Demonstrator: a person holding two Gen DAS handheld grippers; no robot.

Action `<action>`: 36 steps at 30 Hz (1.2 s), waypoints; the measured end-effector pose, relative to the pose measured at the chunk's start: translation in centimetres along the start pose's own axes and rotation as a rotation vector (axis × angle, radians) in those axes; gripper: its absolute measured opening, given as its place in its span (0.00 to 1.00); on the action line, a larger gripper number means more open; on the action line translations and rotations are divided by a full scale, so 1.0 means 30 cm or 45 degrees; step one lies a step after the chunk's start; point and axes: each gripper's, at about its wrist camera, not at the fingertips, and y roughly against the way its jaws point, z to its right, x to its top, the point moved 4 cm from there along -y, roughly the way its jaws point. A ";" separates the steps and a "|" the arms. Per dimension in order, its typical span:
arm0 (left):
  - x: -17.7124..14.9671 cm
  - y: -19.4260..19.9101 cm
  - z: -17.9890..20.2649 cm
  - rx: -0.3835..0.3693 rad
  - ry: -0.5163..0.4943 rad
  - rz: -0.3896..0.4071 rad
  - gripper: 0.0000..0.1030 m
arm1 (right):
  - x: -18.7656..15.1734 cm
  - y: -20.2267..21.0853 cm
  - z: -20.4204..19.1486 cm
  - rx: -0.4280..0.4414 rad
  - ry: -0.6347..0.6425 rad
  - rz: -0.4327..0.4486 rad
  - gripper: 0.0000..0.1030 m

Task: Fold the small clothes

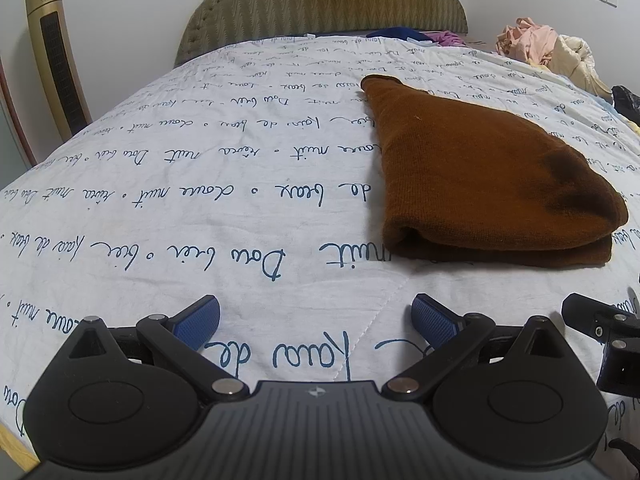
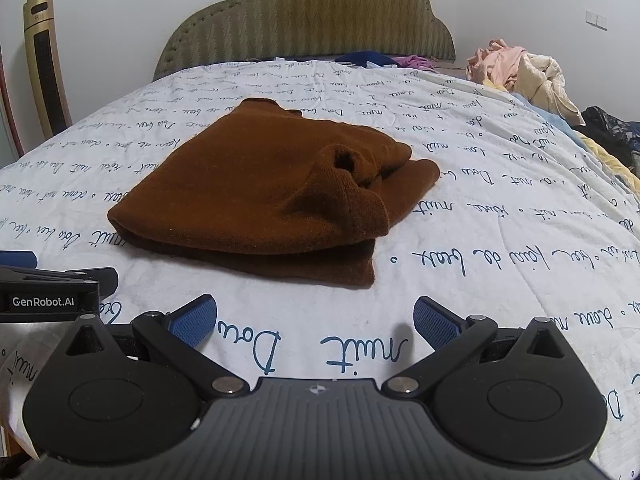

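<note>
Lying ahead of the left gripper point(image 1: 316, 322) toward 1 o'clock, and ahead of the right gripper point(image 2: 315, 322) toward 11 o'clock, clear of both: the brown sweater point(image 2: 256, 196). Spreading wide, both pairs of blue-padded jaws, gripping nothing and hovering just over the white script-printed bedspread point(image 1: 192, 184). Sitting folded into a thick, uneven wedge, a rolled cuff opening on top at the right side. Beyond, at 12 o'clock, standing against the wall: the padded headboard point(image 2: 304, 16); at 2 o'clock, heaping up: loose clothes point(image 2: 520, 72).

brown garment point(image 2: 256, 192), blue-scripted white quilt point(image 2: 500, 280)
</note>
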 end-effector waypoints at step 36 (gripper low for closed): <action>-0.002 0.000 0.001 0.010 -0.001 0.001 1.00 | 0.000 -0.002 -0.003 0.012 -0.015 -0.006 1.00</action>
